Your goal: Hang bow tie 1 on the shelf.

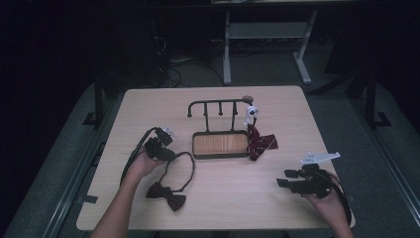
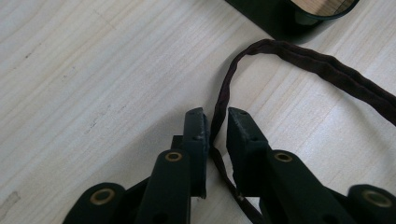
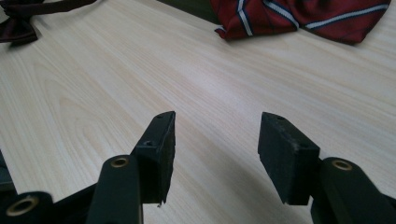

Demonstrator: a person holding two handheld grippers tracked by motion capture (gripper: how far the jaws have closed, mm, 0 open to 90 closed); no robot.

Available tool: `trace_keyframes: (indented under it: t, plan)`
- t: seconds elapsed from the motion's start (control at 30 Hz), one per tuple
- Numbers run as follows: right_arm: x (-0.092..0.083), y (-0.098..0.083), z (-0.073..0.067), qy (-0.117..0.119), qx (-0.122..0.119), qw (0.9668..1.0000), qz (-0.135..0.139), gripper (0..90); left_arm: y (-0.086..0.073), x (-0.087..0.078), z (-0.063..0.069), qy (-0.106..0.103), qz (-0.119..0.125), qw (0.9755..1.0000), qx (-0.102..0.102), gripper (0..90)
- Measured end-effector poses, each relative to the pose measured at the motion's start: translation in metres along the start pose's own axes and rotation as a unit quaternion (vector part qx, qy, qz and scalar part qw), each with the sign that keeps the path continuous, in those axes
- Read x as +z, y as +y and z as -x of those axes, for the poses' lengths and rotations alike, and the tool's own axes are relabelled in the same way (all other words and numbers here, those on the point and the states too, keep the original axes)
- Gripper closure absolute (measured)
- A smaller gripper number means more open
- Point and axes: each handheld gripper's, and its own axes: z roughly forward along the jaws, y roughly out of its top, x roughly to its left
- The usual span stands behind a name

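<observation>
Left gripper (image 2: 215, 122) narrowed around, not yet pinching, the limp neck strap (image 2: 299, 58) of the dark bow tie (image 1: 166, 195) near the table's front-left; soft, light, best pinched mid-strap; right gripper (image 3: 215, 140) spread, empty.

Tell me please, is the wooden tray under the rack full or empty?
Empty: the tray shows bare wood grain in the high view.

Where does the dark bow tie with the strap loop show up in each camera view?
High view: dark bow tie lower left of centre, strap running to the left gripper.
Left gripper view: its strap passes between the jaws.
Right gripper view: top-left corner.
Shared landmark: wooden table.
</observation>
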Motion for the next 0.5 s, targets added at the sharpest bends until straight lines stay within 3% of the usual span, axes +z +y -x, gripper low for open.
trace_keyframes:
  t: [0.3, 0.5]
  plan:
    - [-0.0028, 0.0013, -0.0029, -0.003, -0.004, 0.9999, 0.014, 46.6, -0.0002, 0.0015, 0.0014, -0.007, -0.005, 0.9999, 0.006, 89.2]
    - [-0.0026, 0.0008, -0.0024, -0.003, -0.005, 0.9998, 0.019, 46.6, -0.0022, -0.0043, 0.0023, -0.013, -0.002, 0.9999, 0.01, 89.6]
